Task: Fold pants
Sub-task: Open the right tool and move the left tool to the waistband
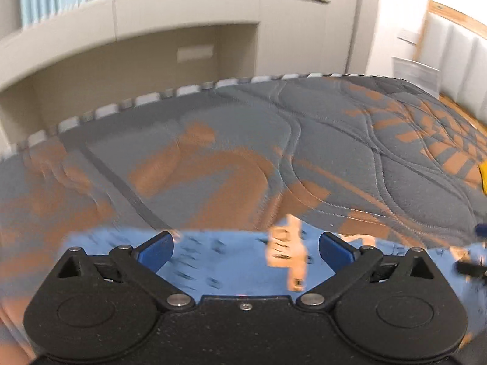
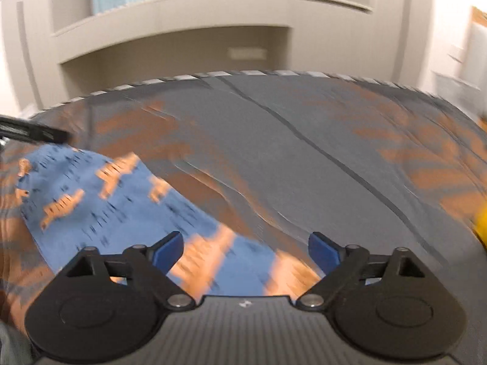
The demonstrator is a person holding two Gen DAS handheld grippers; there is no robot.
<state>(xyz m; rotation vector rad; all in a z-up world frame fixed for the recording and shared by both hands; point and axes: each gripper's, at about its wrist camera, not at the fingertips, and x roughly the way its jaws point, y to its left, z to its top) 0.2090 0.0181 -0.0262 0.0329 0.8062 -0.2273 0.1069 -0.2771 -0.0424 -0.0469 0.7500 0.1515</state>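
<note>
The blue patterned pants [image 2: 100, 194] lie on the grey quilted mattress [image 2: 289, 158], with pale orange figures printed on them. In the left wrist view the pants [image 1: 231, 261] lie just under and ahead of my left gripper [image 1: 246, 243], which is open and holds nothing. My right gripper [image 2: 246, 248] is open too, over the near right end of the pants. The left gripper shows as a dark blurred bar [image 2: 33, 132] at the far left of the right wrist view. Both views are blurred by motion.
The mattress [image 1: 334, 158] has a striped far edge. Beyond it stands a beige built-in desk niche [image 1: 146, 60] under a window with blue curtains. A padded headboard [image 1: 456, 57] is at the right. Something yellow [image 1: 484, 176] lies at the right edge.
</note>
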